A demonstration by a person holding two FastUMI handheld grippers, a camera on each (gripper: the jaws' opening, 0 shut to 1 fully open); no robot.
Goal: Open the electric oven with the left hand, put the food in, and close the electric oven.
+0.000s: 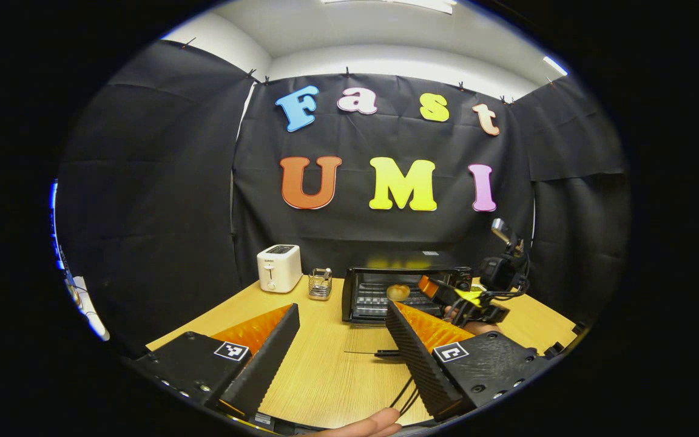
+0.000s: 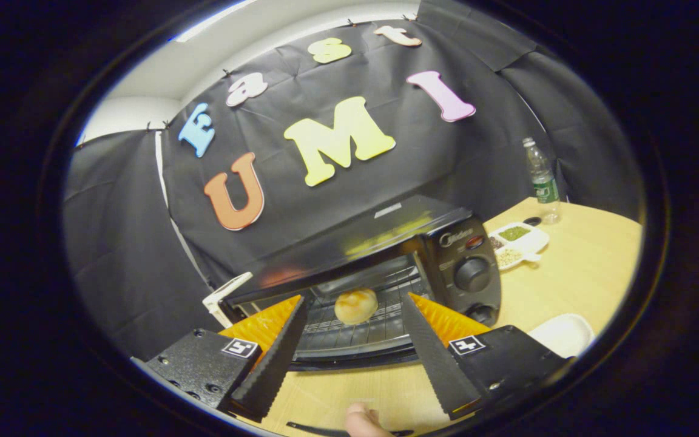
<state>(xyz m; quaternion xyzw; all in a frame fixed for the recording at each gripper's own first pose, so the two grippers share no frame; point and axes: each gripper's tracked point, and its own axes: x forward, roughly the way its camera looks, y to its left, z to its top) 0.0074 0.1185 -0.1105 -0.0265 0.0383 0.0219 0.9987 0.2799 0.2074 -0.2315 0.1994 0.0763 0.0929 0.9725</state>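
Observation:
The black electric oven [image 2: 446, 243] stands on the wooden table with its door [image 2: 355, 358] folded down. A round golden bun [image 2: 355, 305] lies on the wire rack inside. My right gripper [image 2: 354, 299] is open just in front of the oven mouth, with the bun beyond its fingertips and nothing between them. In the left gripper view the oven [image 1: 404, 264] is farther off, the bun [image 1: 398, 292] shows inside, and the right gripper [image 1: 455, 297] hovers at its opening, held by a hand. My left gripper [image 1: 342, 306] is open over the table, well back from the oven.
A white toaster [image 1: 278, 267] and a small wire holder [image 1: 320, 283] stand left of the oven. To its right are a divided dish of grains [image 2: 516, 240], a water bottle [image 2: 540, 179] and a white plate [image 2: 562, 334]. A thin black cable [image 1: 380, 352] lies on the table.

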